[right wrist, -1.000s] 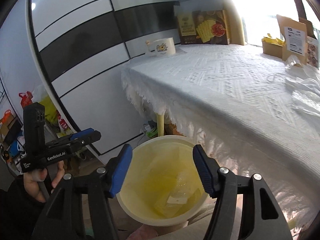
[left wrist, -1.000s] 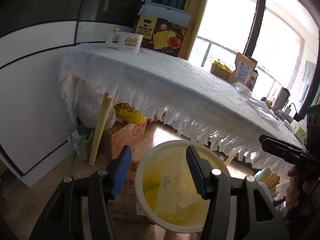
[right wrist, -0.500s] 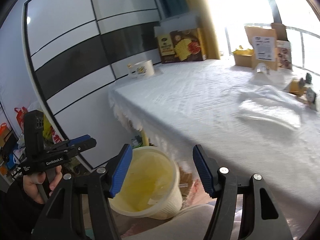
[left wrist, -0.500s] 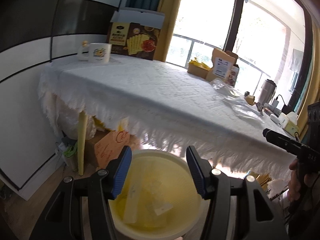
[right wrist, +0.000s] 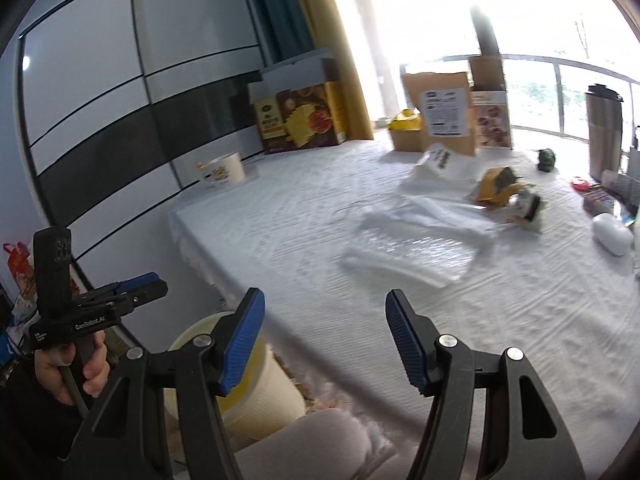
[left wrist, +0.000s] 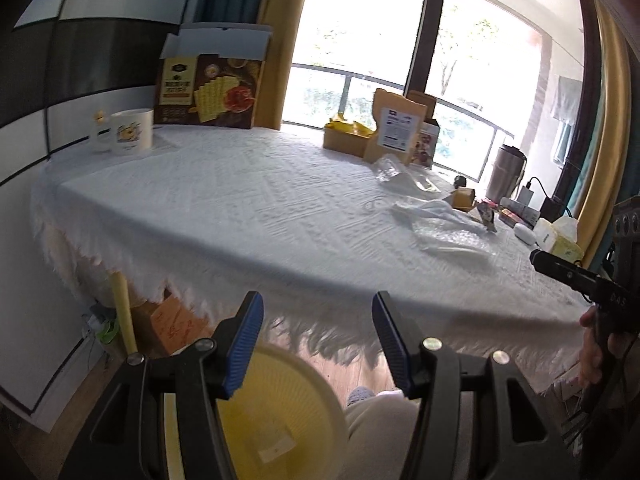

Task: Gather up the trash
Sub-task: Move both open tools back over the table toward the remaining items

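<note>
The cream trash bin (left wrist: pixel 280 412) with a yellow liner stands on the floor below the table's near edge; it also shows as the bin (right wrist: pixel 264 392) in the right wrist view. Clear plastic wrapping (right wrist: pixel 416 240) and a crumpled yellow wrapper (right wrist: pixel 496 188) lie on the white tablecloth (right wrist: pixel 304 232). The same plastic wrapping (left wrist: pixel 448 232) sits far right in the left wrist view. My left gripper (left wrist: pixel 318 344) hangs open over the bin's far rim. My right gripper (right wrist: pixel 324 344) is open above the table's edge, short of the wrapping. Nothing is between either pair of fingers.
A cracker box (left wrist: pixel 208 88), a mug (left wrist: pixel 128 130) and brown cartons (left wrist: pixel 384 128) stand along the table's back. A steel flask (right wrist: pixel 604 128), a white case (right wrist: pixel 612 236) and small items crowd the right end. A person's leg (right wrist: pixel 320 440) is beside the bin.
Both grippers have risen from over the bin and swung toward the table. The bin has slid down and left in both views, and the trash on the cloth has come into sight.
</note>
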`<action>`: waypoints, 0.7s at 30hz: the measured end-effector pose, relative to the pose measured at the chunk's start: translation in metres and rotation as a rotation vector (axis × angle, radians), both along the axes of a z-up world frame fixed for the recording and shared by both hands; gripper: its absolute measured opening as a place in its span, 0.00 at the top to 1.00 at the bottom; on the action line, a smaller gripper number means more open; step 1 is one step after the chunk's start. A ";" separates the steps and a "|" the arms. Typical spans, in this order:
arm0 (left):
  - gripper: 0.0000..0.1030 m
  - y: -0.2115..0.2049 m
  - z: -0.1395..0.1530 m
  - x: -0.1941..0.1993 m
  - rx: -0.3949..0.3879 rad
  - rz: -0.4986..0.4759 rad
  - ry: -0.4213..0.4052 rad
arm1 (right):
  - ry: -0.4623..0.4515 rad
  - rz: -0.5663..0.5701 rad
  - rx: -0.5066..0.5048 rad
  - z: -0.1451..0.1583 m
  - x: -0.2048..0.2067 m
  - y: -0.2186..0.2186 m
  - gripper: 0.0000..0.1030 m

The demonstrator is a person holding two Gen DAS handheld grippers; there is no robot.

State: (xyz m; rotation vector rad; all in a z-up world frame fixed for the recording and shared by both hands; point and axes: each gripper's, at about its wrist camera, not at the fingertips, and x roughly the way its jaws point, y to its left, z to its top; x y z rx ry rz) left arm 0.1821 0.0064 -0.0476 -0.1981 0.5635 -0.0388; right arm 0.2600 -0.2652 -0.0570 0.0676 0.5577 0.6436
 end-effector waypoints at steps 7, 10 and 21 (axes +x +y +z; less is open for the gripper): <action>0.45 -0.018 0.010 0.027 0.016 -0.037 -0.001 | -0.004 -0.039 -0.002 0.012 0.019 -0.022 0.41; 0.45 -0.024 0.013 0.037 0.015 -0.051 0.004 | 0.000 -0.050 -0.005 0.014 0.028 -0.028 0.41; 0.44 -0.042 0.021 0.074 0.019 -0.100 0.004 | 0.032 -0.096 -0.032 0.020 0.066 -0.042 0.41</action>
